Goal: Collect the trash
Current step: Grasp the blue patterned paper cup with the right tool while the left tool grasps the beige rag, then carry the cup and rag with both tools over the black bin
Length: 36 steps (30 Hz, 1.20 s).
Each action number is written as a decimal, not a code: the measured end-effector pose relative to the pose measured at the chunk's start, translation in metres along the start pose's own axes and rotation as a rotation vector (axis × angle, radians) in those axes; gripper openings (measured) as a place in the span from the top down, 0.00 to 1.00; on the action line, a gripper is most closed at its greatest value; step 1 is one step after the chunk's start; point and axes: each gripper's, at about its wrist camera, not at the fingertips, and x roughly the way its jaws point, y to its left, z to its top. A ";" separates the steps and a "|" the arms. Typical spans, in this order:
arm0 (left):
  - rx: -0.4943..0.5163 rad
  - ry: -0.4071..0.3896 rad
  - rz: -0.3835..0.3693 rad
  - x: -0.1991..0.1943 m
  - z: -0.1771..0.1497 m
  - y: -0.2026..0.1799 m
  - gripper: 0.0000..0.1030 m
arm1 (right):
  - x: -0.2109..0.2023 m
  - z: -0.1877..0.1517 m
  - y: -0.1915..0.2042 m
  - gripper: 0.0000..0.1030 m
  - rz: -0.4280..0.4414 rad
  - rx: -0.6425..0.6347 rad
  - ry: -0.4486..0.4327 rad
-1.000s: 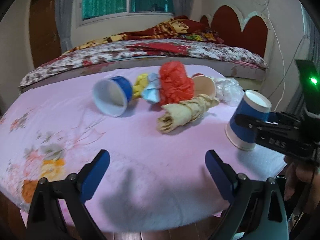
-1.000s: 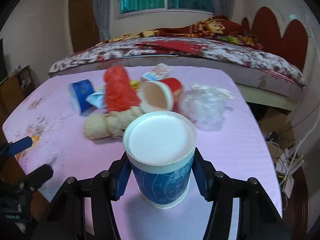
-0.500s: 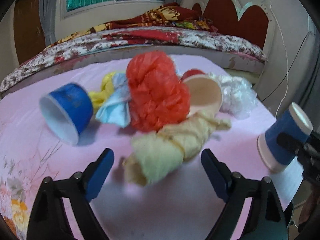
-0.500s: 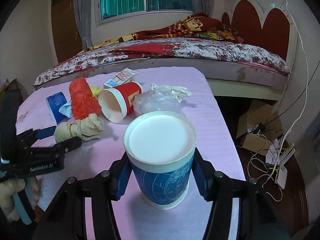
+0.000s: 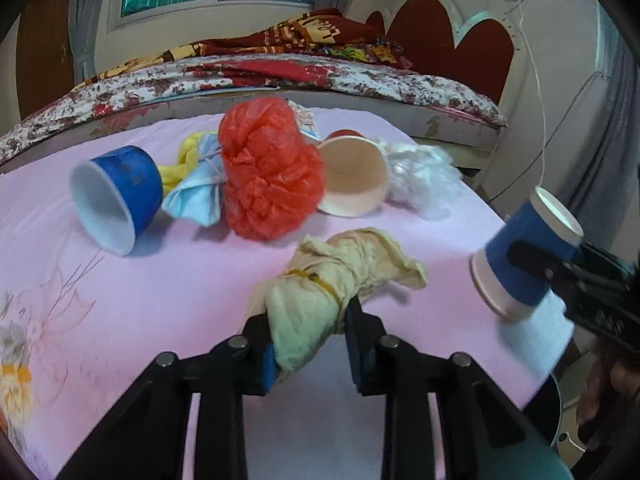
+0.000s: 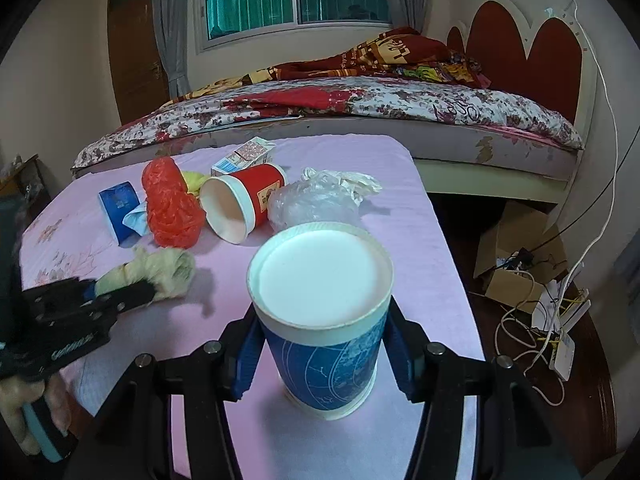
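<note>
On the bench covered with a pink flowered cloth [image 5: 168, 300], a row of trash is seen in the left wrist view. Farthest left, a blue paper cup with a white inside [image 5: 116, 198] lies on its side, its mouth turned toward the camera. Beside it a crumpled yellow plastic scrap [image 5: 188, 156] and a pale blue wrapper tied with string [image 5: 198, 196] are bunched together, touching a crumpled red-orange plastic bag [image 5: 270, 178] that stands highest in the pile. To its right a red paper cup with a cream inside [image 5: 354, 176] lies tipped, mouth forward, and against it a wad of clear plastic film [image 5: 424, 176] is heaped. A small printed carton [image 6: 244, 154] is seen only in the right wrist view, behind the red cup.

In front of the pile, a cream-yellow cloth bundle bound with a rubber band [image 5: 320, 300] is caught between the blue pads of the left tool [image 5: 310, 346]; the jaws are closing and the pads already press into its near end, which is squeezed narrow while the far end flares in loose folds on the cloth.

At the right edge, a blue paper cup with white rim and faint line drawing [image 6: 322, 312] is gripped by the right tool [image 6: 320, 354], both pads pressed against its sides. It is held tilted above the bench's near right corner, its flat white bottom facing the right wrist camera. A bed with a floral cover [image 6: 360, 104] lies behind the bench.
</note>
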 end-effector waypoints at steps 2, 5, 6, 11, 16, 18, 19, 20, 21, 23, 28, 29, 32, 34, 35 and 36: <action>0.006 -0.016 0.001 -0.008 0.000 -0.005 0.72 | -0.007 -0.001 0.000 0.45 0.001 -0.009 -0.009; 0.019 -0.046 0.002 -0.024 -0.004 -0.018 0.72 | -0.020 -0.003 -0.001 0.45 0.005 -0.020 -0.023; 0.020 -0.054 -0.004 -0.029 -0.004 -0.021 0.72 | -0.025 -0.004 -0.001 0.45 0.005 -0.024 -0.028; 0.052 -0.075 -0.021 -0.045 -0.009 -0.039 0.72 | -0.048 -0.014 -0.010 0.45 0.002 -0.027 -0.044; 0.071 -0.083 -0.046 -0.055 -0.016 -0.056 0.72 | -0.073 -0.027 -0.024 0.45 -0.010 -0.033 -0.056; 0.078 -0.080 -0.058 -0.056 -0.019 -0.064 0.72 | -0.082 -0.035 -0.033 0.45 -0.020 -0.029 -0.058; 0.081 -0.079 -0.063 -0.057 -0.021 -0.069 0.72 | -0.085 -0.038 -0.036 0.45 -0.026 -0.026 -0.055; 0.086 -0.077 -0.069 -0.058 -0.022 -0.073 0.72 | -0.089 -0.043 -0.042 0.45 -0.034 -0.021 -0.049; 0.093 -0.074 -0.075 -0.058 -0.024 -0.079 0.72 | -0.091 -0.047 -0.046 0.45 -0.040 -0.019 -0.045; 0.102 -0.072 -0.089 -0.058 -0.026 -0.089 0.72 | -0.097 -0.053 -0.054 0.45 -0.054 -0.017 -0.039; 0.149 -0.063 -0.132 -0.058 -0.036 -0.120 0.72 | -0.116 -0.069 -0.079 0.45 -0.085 0.007 -0.036; 0.158 -0.060 -0.142 -0.057 -0.037 -0.126 0.72 | -0.120 -0.073 -0.085 0.45 -0.092 0.012 -0.037; 0.184 -0.050 -0.171 -0.055 -0.041 -0.143 0.72 | -0.130 -0.082 -0.098 0.45 -0.111 0.023 -0.032; 0.200 -0.042 -0.192 -0.054 -0.046 -0.156 0.72 | -0.136 -0.091 -0.108 0.45 -0.125 0.033 -0.024; 0.207 -0.038 -0.199 -0.053 -0.048 -0.160 0.72 | -0.138 -0.094 -0.112 0.45 -0.132 0.036 -0.020; 0.216 -0.031 -0.211 -0.052 -0.052 -0.168 0.72 | -0.141 -0.098 -0.117 0.45 -0.141 0.040 -0.016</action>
